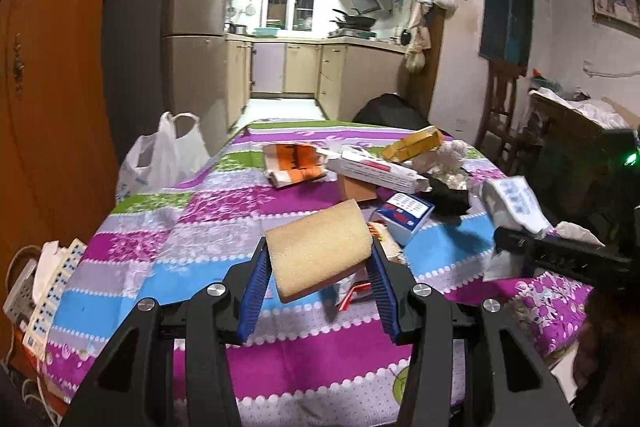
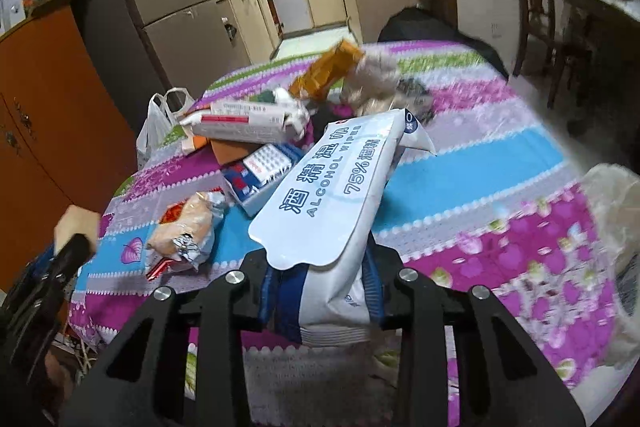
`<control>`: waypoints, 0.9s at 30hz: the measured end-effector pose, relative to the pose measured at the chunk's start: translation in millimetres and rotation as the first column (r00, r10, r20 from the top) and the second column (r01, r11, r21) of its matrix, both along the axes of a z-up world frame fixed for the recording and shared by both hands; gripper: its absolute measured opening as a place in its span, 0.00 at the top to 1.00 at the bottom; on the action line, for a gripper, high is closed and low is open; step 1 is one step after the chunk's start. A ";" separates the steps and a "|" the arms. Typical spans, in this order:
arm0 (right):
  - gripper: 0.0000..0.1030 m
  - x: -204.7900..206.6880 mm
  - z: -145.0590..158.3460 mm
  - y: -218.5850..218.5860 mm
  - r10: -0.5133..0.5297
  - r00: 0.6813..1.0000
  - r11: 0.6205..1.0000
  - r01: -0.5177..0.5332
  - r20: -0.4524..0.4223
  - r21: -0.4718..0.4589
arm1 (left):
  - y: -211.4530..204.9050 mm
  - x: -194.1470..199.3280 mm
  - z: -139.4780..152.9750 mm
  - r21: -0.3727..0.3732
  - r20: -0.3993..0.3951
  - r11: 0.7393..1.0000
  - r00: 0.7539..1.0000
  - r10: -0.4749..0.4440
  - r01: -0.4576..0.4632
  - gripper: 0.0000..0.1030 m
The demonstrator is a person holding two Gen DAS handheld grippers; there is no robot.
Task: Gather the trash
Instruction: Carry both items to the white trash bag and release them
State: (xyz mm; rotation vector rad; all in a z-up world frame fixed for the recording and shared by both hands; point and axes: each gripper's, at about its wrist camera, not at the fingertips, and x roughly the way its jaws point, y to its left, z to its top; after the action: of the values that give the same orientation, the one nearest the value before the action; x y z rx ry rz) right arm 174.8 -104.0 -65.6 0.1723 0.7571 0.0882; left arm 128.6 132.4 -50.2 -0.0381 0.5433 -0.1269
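Note:
My left gripper point(image 1: 318, 259) is shut on a tan sponge point(image 1: 320, 247) and holds it above the patterned tablecloth point(image 1: 224, 211). My right gripper point(image 2: 320, 267) is shut on a white alcohol wipes pack point(image 2: 340, 187), held above the table; it also shows in the left wrist view point(image 1: 514, 203). More trash lies ahead: an orange-white wrapper point(image 1: 294, 163), a long white box point(image 1: 376, 171), a blue-white box point(image 1: 404, 217), a yellow pack point(image 1: 412, 143), and a crumpled snack wrapper point(image 2: 184, 231).
A white plastic bag point(image 1: 160, 155) hangs at the table's left edge. An orange cabinet point(image 1: 44, 107) stands left, a power strip point(image 1: 24, 291) below it. Wooden chairs point(image 1: 504, 107) and a cluttered stand point(image 1: 576, 123) are right. A kitchen lies beyond.

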 end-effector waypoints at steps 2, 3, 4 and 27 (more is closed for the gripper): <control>0.67 -5.4 5.7 -4.3 -0.020 1.000 1.000 0.020 0.010 -0.018 | -2.8 3.9 -0.6 -0.002 -0.006 1.000 1.000 -0.018 0.018 0.53; 0.67 -7.6 7.6 -6.3 -0.030 0.999 0.999 0.030 0.012 -0.024 | -6.0 7.1 -0.9 0.002 -0.014 1.000 0.999 -0.031 0.031 0.53; 0.67 -9.9 8.8 -7.6 -0.039 0.999 0.999 0.039 0.013 -0.030 | -8.4 9.6 -1.6 0.005 -0.019 0.999 0.999 -0.042 0.042 0.53; 0.67 -64.5 50.3 -75.0 -0.083 0.994 0.996 0.084 0.073 -0.014 | -107.9 12.7 21.7 0.161 -0.012 0.971 0.985 -0.175 0.174 0.53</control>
State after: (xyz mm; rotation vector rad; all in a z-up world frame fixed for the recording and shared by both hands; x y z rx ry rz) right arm 110.3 -179.0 -15.3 0.1831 0.6778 0.0083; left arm 141.4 24.5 -28.5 0.1687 0.5530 -0.2541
